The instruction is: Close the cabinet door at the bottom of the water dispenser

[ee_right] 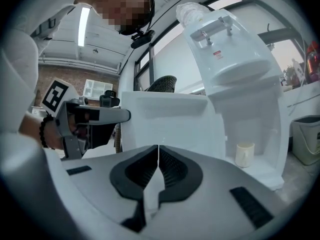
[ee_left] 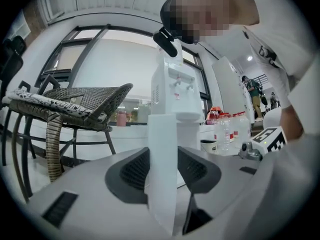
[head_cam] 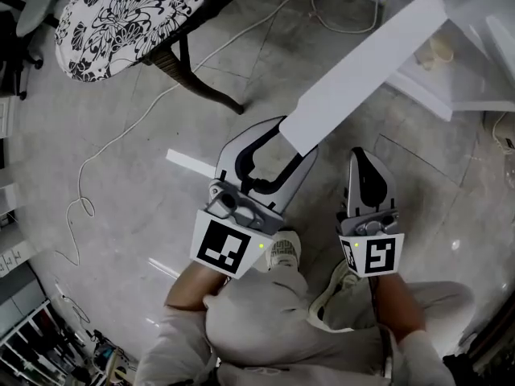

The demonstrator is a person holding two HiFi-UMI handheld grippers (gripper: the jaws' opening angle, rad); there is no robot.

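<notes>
The left gripper [head_cam: 291, 139] grips the free edge of the cabinet door [head_cam: 370, 63], its 2 pads [ee_left: 134, 170] against the panel's 2 faces. Just beside it, the right gripper [head_cam: 362, 158] is clenched on nothing, jaws meeting in front of the door's inner side. The door stands swung wide open from the base of the water dispenser [ee_right: 235, 59], where 1 cup [ee_right: 243, 154] sits in the open compartment. Farther off stands a wicker chair [ee_left: 85, 101].
</notes>
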